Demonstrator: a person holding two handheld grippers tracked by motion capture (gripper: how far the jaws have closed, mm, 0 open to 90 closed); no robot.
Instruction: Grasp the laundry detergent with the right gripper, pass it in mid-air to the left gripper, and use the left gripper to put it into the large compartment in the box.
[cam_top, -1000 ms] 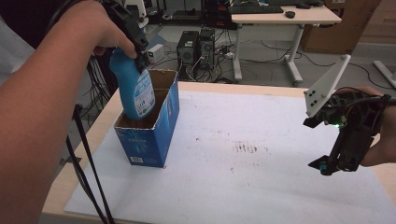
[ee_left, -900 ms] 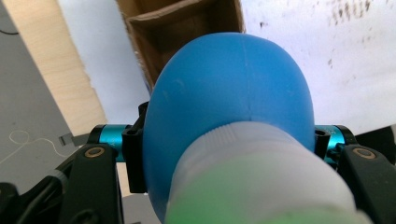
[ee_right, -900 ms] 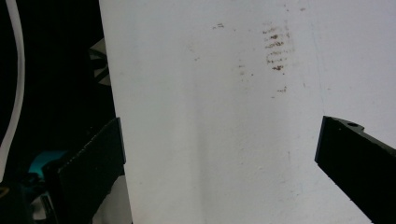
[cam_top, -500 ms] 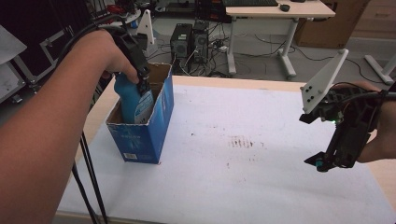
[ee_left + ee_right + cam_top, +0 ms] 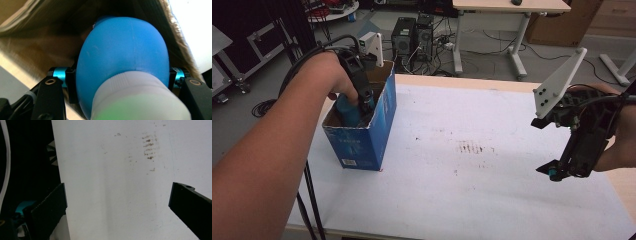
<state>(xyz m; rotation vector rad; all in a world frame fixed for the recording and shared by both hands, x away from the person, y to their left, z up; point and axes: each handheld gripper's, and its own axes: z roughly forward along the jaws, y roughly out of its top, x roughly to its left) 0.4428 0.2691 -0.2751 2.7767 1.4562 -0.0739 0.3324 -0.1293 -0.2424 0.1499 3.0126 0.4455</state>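
Blue bottle [image 5: 122,62] upright in box [image 5: 362,145], cap toward left gripper [image 5: 362,97]

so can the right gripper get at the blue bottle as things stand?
Probably not. The blue bottle sits deep in the blue box, clamped by the left gripper, which fills the box's opening. The right gripper hangs open, far across the table.

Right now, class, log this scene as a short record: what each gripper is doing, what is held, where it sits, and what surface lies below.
left gripper: shut on the blue bottle, inside the box
blue bottle: mostly below the rim of the blue cardboard box
right gripper: open, nothing between its jaws, above the table
table: white cover with small brown marks
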